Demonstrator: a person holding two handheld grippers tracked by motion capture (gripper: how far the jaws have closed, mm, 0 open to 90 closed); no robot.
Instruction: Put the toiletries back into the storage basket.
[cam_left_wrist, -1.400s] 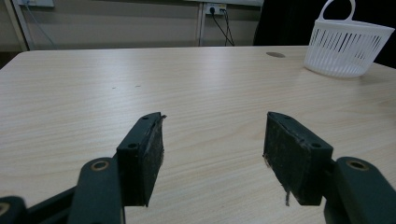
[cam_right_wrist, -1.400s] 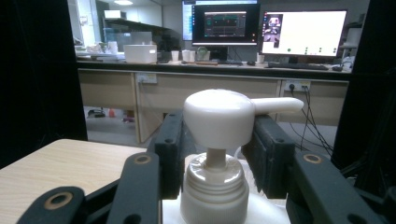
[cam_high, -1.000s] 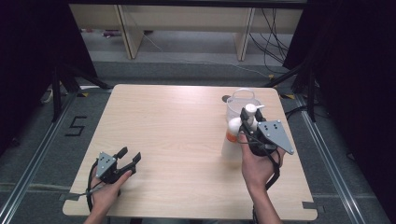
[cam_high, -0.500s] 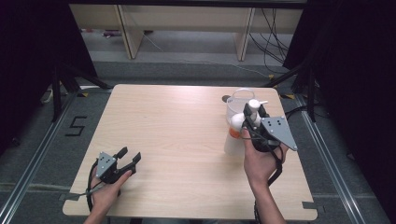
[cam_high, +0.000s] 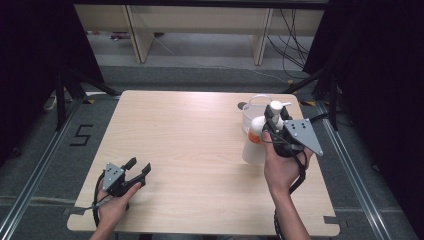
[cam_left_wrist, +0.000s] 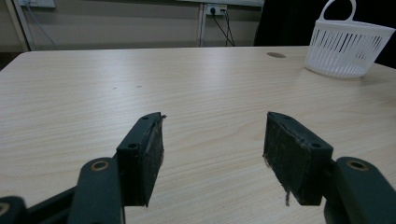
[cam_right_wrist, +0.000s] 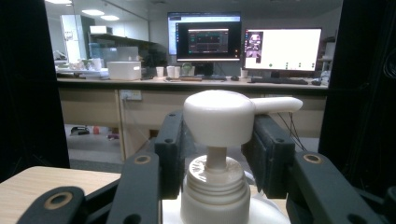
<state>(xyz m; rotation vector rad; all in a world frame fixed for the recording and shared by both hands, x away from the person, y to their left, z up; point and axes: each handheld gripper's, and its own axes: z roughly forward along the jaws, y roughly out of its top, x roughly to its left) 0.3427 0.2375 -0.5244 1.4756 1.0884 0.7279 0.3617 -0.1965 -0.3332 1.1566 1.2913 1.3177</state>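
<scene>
Gripping the white pump bottle at its neck, our right gripper holds it beside the white basket on the surface. Our left gripper rests near the front-left corner, jaws apart, holding nothing.

Your right tool grips a white pump bottle by the neck, just under the pump head, one jaw on each side. The bottle stands upright, its body below the tool, with an orange patch on the side facing away from your hand. In the right gripper view its spout points off to the right, past the right jaw. Just beyond the bottle and the tool sits a white slatted basket with an upright loop handle, resting on the worktop, well apart from your left tool.
</scene>
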